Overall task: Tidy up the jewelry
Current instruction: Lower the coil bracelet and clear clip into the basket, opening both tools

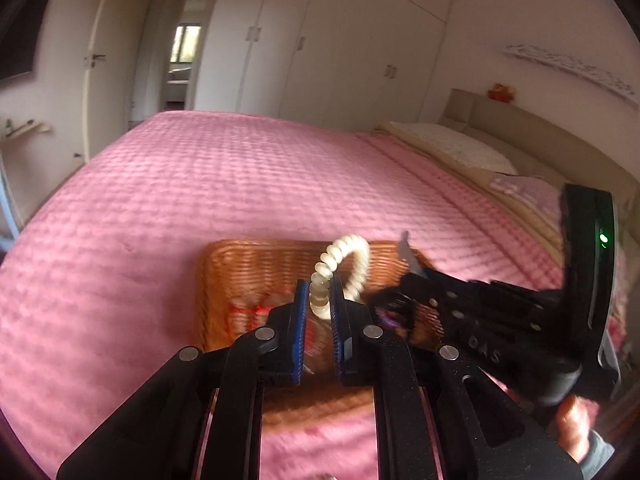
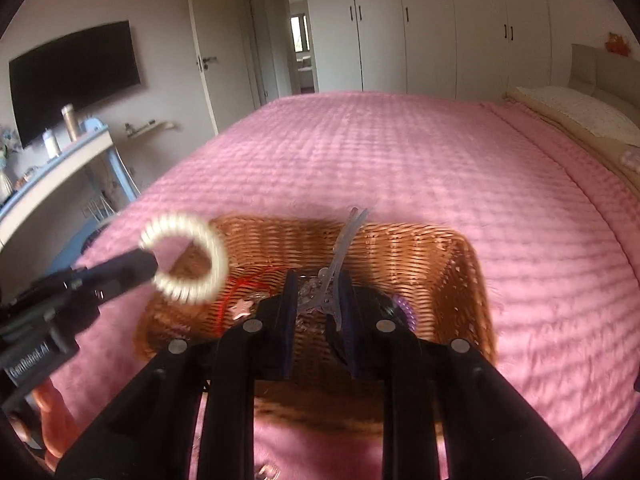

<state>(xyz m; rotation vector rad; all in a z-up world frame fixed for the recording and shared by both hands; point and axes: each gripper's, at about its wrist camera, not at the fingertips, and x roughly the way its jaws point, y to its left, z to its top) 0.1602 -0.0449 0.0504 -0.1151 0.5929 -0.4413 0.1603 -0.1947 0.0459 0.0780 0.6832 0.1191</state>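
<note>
Both hand-held grippers are raised over a rectangular woven wicker basket (image 2: pixel 420 256) that sits on a pink quilted bedspread (image 1: pixel 248 184).

The left gripper (image 1: pixel 320 300) has its jaws drawn narrow and clamped on a cream-white spiral coil bracelet (image 1: pixel 344 264). The pads press on the lower part of the coil, and the rest of the loop stands up above the fingertips. From the right wrist view the same coil hangs clear of the basket, over its left rim.

The right gripper (image 2: pixel 318 296) also has its jaws narrow, closed on a translucent clear plastic hair clip (image 2: pixel 340 260). The clip stands tilted, its long prongs rising past the fingertips and reaching above the far wall of the basket. In the left wrist view the tip of the clip projects from that gripper, above the basket's right side.

Still lying in the basket:
- a red cord (image 2: pixel 240 284) on the floor at the left;
- a small pink star-shaped piece (image 2: pixel 244 307) near that cord;
- a purple coiled item (image 2: pixel 404 308) at the right, partly hidden by the right gripper.

A person's fingers (image 2: pixel 52 412) show on the left gripper's handle. Both views are somewhat blurred.
</note>
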